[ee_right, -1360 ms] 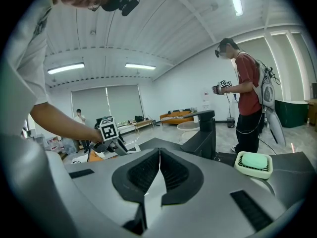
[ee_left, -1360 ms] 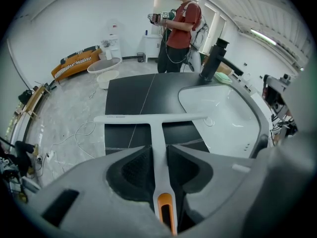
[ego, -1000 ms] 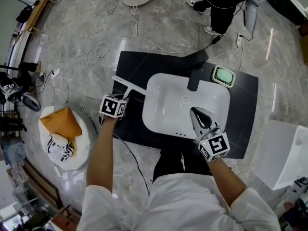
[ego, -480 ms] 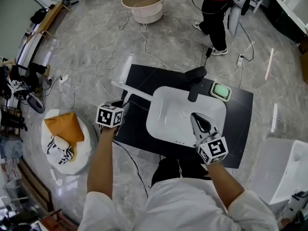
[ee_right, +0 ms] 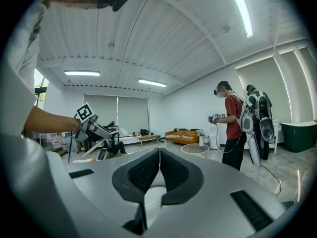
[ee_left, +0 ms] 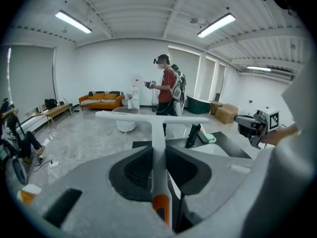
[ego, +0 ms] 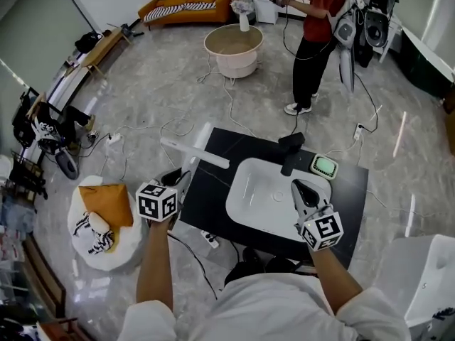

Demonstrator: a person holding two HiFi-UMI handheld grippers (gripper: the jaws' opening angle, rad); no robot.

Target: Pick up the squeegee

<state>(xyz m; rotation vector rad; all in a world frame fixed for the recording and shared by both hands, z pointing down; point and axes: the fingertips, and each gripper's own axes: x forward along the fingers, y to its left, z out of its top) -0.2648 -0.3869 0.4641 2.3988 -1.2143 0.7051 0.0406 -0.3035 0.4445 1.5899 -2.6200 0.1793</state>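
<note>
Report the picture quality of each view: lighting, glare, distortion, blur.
Head view: strong fisheye bends the room's edges, and ceiling lights leave bright streaks on the glossy floor. Left gripper view: dark rounded corners, even indoor light, the squeegee fairly sharp but soft at its orange near end. Right gripper view: the same round vignette, with a strip light glaring overhead.

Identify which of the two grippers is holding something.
The left gripper: its jaws clamp the handle of the white squeegee. The right gripper has its jaws shut together on nothing.
</note>
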